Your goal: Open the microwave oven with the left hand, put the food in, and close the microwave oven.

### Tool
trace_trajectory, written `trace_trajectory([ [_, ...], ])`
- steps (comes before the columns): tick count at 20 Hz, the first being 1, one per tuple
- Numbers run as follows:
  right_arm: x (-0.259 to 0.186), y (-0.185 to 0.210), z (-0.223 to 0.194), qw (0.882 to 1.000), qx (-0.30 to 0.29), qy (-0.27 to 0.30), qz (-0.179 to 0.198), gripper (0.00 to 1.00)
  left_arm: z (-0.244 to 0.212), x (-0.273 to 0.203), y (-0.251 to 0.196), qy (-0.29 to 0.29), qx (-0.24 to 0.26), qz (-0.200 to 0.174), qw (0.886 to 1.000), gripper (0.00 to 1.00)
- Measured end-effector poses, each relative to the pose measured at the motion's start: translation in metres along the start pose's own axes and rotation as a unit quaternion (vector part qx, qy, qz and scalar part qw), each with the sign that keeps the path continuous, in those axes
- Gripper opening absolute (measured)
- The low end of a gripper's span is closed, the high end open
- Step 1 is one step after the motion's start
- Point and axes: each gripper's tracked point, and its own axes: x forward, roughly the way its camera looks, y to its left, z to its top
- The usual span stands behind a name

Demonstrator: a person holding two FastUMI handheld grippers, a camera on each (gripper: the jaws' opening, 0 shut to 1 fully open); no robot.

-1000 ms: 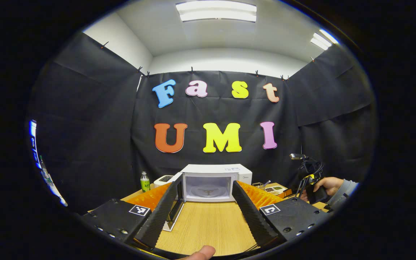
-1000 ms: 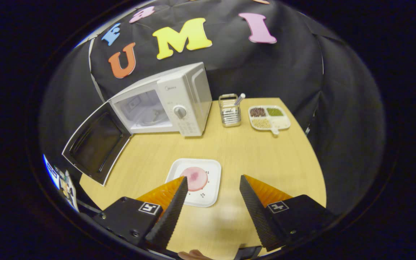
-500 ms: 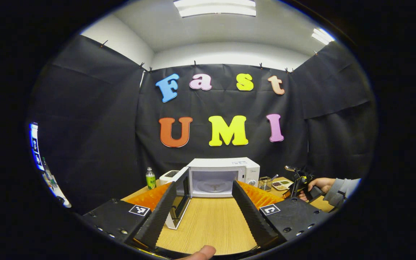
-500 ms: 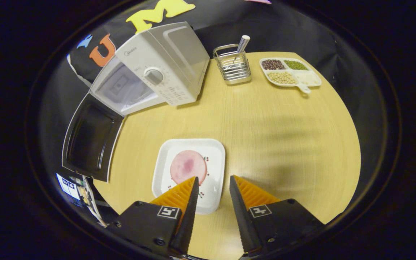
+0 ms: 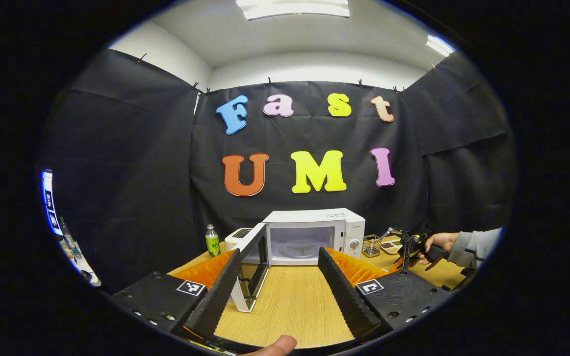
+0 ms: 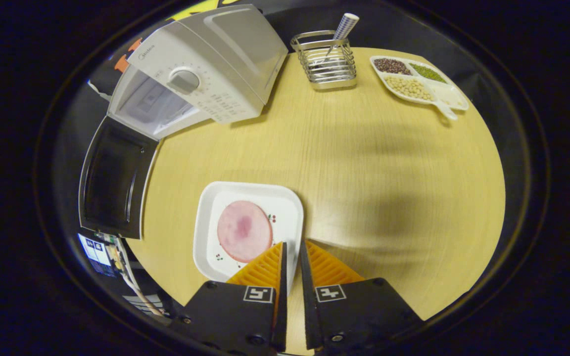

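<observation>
Microwave door open, left gripper spread and empty; right gripper pinching plate rim, apparently gripping — next lift level into oven.

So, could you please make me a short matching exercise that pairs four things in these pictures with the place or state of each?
Things:
1. white microwave oven's door
2. round pink slice of food
3. wire metal basket
4. left gripper

Places or states:
A. lying on the square white plate
B. open, holding nothing
C. swung wide open
D. standing between the oven and the divided white tray of beans

Pairs: 1-C, 2-A, 3-D, 4-B
</observation>
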Motion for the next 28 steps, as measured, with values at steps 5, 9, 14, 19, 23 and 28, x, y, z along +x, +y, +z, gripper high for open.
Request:
trace_trajectory([
  [5, 0.002, -0.006, 0.000, 0.999, -0.018, 0.033, -0.013, 0.12, -0.002, 0.011, 0.006, 0.010, 0.000, 0.011, 1.000, 0.95],
  [9, 0.003, -0.005, 0.002, 0.997, -0.029, 0.062, -0.035, 0.06, 0.004, 0.028, 0.014, 0.022, -0.009, 0.027, 0.999, 0.95],
  [14, 0.003, -0.005, 0.001, 0.999, -0.004, 0.039, 0.000, 0.04, 0.009, 0.047, 0.012, 0.026, -0.021, 0.029, 0.999, 0.95],
  [19, 0.002, 0.005, -0.008, 0.994, 0.083, 0.003, 0.068, 0.04, 0.013, 0.063, -0.001, 0.007, -0.029, -0.001, 1.000, 0.94],
  [23, -0.004, 0.022, -0.016, 0.986, 0.121, -0.015, 0.116, 0.04, -0.002, 0.072, -0.004, 0.023, -0.019, -0.014, 0.999, 0.94],
  [28, -0.020, 0.053, -0.021, 0.970, 0.179, -0.047, 0.157, 0.03, -0.008, 0.072, 0.009, 0.022, -0.016, -0.005, 1.000, 0.94],
])
